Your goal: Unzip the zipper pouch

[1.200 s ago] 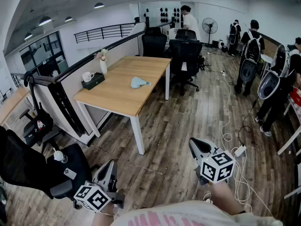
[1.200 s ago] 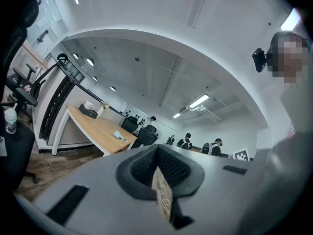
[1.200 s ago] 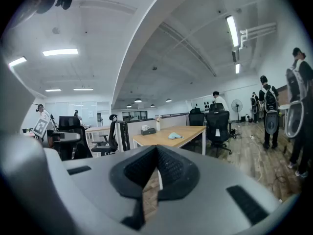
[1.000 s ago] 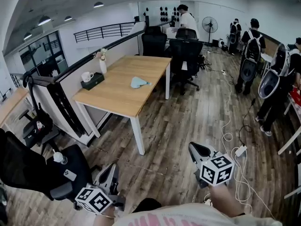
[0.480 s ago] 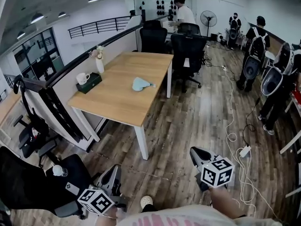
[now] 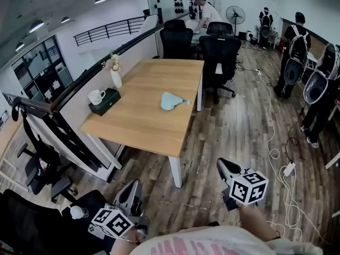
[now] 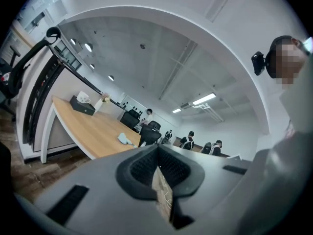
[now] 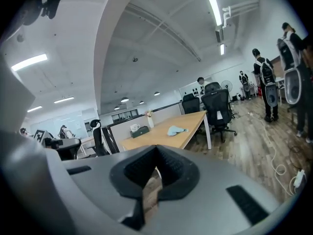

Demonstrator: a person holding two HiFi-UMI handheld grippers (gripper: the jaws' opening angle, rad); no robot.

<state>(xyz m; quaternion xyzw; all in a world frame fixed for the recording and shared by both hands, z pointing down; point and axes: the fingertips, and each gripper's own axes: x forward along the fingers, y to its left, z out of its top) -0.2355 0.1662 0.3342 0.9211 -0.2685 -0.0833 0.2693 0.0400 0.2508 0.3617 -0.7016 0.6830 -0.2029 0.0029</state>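
**Q:** so where's the zipper pouch (image 6: pixel 171 101) right now?

**Me:** lying flat on the wooden counter (image 6: pixel 139 122), over toward its far right side, well apart from both my grippers. It's the small light blue thing and nothing's touching it. Along the counter's left edge there's a white mug (image 6: pixel 96 96) right by a dark box (image 6: pixel 107 101). A vase (image 6: pixel 115 77) with flowers sits just behind them.

**Q:** and your jaws?

**Me:** both pairs are pressed together, nothing between them. My left gripper (image 6: pixel 136 185) and right gripper (image 6: pixel 223 164) sit low in the head view, over the wood floor (image 6: pixel 223 126), short of the counter's near corner and pointing its way. Black office chairs (image 6: pixel 219 49) stand at the counter's far end, and a few people (image 6: pixel 295 52) are standing off to the right.
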